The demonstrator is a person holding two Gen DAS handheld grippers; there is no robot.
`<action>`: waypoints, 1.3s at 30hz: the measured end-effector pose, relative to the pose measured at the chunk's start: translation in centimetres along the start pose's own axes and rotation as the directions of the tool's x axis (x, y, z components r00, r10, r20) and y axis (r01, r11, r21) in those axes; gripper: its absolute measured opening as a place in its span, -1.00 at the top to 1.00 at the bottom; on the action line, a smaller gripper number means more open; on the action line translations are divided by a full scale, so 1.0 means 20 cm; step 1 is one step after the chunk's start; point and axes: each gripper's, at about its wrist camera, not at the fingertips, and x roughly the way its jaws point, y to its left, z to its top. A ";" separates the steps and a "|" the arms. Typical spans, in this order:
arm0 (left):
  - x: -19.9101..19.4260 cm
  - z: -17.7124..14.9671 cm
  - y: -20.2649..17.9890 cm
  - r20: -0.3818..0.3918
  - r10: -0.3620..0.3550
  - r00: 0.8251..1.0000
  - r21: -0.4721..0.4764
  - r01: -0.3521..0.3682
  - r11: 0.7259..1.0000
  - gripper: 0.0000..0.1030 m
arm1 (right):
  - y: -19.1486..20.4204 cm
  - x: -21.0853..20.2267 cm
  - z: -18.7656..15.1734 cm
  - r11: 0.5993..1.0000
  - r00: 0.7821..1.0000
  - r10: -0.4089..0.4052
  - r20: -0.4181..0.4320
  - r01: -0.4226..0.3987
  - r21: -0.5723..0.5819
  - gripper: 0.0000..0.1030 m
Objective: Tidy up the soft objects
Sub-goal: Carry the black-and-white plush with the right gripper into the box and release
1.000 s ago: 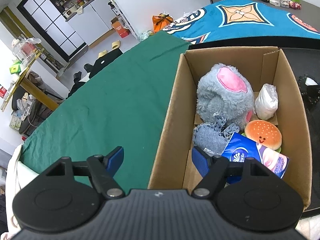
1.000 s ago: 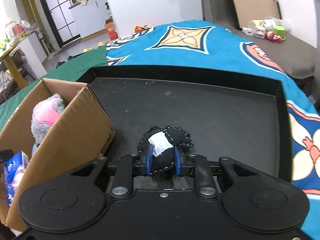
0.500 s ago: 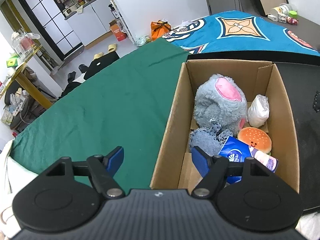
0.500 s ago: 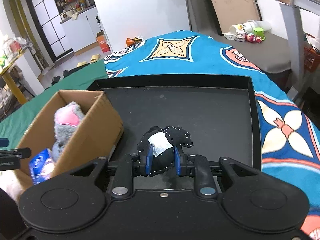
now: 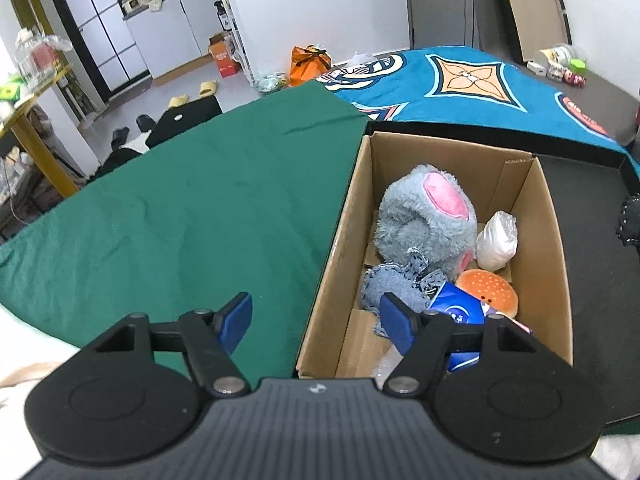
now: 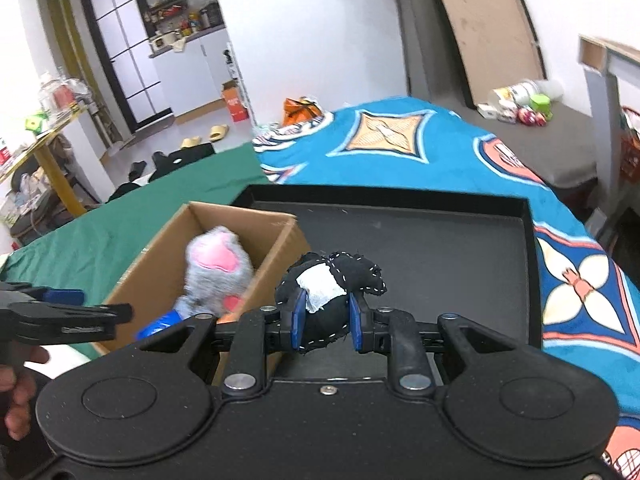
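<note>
My right gripper (image 6: 326, 320) is shut on a black stitched soft toy (image 6: 336, 276) with a white patch, held in the air above the black tray (image 6: 440, 248), beside the right wall of the cardboard box (image 6: 168, 236). The toy's edge (image 5: 630, 220) shows at the far right of the left wrist view. The box (image 5: 336, 240) holds a grey plush (image 5: 424, 220) with pink patches, a burger toy (image 5: 488, 292), a white bag (image 5: 498, 240), a blue tissue pack (image 5: 456, 312) and a grey-blue cloth (image 5: 392, 280). My left gripper (image 5: 316, 312) hovers over the box's near left corner. Its jaws are closing a little and grip nothing.
The box stands where a green cloth (image 5: 180, 220) meets the tray. A blue patterned blanket (image 6: 400, 140) lies behind the tray. A hand (image 6: 16, 400) holds the left gripper at the left edge. Shoes and furniture are on the floor beyond.
My right gripper has risen with the black toy and shifted left toward the box. The left gripper has drawn back slightly, so more of the box shows.
</note>
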 end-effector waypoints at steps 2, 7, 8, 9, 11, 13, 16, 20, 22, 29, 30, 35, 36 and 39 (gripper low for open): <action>0.00 0.00 0.02 -0.001 -0.018 1.000 -0.014 0.018 1.000 -0.33 | 0.05 -0.01 0.02 1.000 1.000 0.009 0.004 -0.009 -0.016 0.56; 0.01 -0.01 0.05 -0.008 -0.053 0.999 -0.036 0.053 0.998 -0.17 | 0.14 0.00 0.06 0.999 1.000 0.023 0.005 -0.023 -0.045 0.56; 0.02 -0.01 0.05 -0.010 -0.059 0.998 -0.042 0.059 0.997 -0.11 | 0.16 0.00 0.07 0.999 1.000 0.026 0.006 -0.025 -0.048 0.56; 0.02 -0.01 0.06 -0.013 -0.066 0.998 -0.048 0.065 0.997 -0.07 | 0.18 0.00 0.08 0.998 1.000 0.027 0.006 -0.027 -0.054 0.56; 0.03 -0.01 0.08 -0.019 -0.079 0.997 -0.062 0.078 0.995 0.02 | 0.21 0.00 0.09 0.998 1.000 0.031 0.006 -0.030 -0.060 0.55; 0.03 -0.01 0.09 -0.022 -0.092 0.996 -0.073 0.090 0.993 0.10 | 0.25 0.00 0.11 0.997 0.999 0.036 0.006 -0.036 -0.066 0.55; 0.05 -0.01 0.10 -0.040 -0.105 0.994 -0.085 0.102 0.991 0.27 | 0.30 0.00 0.12 0.996 0.999 0.042 0.003 -0.042 -0.080 0.55; 0.08 -0.02 0.14 -0.066 -0.131 0.989 -0.108 0.123 0.986 0.57 | 0.37 0.00 0.13 0.994 0.999 0.049 0.000 -0.049 -0.097 0.55; 0.09 -0.03 0.16 -0.076 -0.148 0.986 -0.125 0.138 0.982 0.72 | 0.40 0.00 0.14 0.994 0.999 0.054 -0.002 -0.054 -0.100 0.55; 0.10 -0.03 0.19 -0.065 -0.198 0.978 -0.154 0.186 0.970 0.77 | 0.51 -0.01 0.17 0.991 0.998 0.067 -0.008 -0.067 -0.113 0.55; 0.10 -0.03 0.20 -0.064 -0.204 0.977 -0.157 0.192 0.969 0.77 | 0.53 -0.01 0.17 0.991 0.998 0.069 -0.008 -0.069 -0.115 0.55; 0.10 -0.04 0.22 -0.059 -0.232 0.971 -0.175 0.219 0.960 0.77 | 0.58 0.00 0.19 0.989 0.995 0.096 -0.013 -0.097 -0.114 0.42; 0.10 -0.04 0.22 -0.058 -0.235 0.970 -0.177 0.222 0.959 0.77 | 0.59 0.01 0.19 0.987 0.994 0.106 -0.022 -0.108 -0.117 0.32; 0.10 -0.04 0.23 -0.055 -0.241 0.969 -0.185 0.227 0.956 0.77 | 0.59 0.01 0.17 0.988 0.995 0.087 -0.041 -0.092 -0.124 0.06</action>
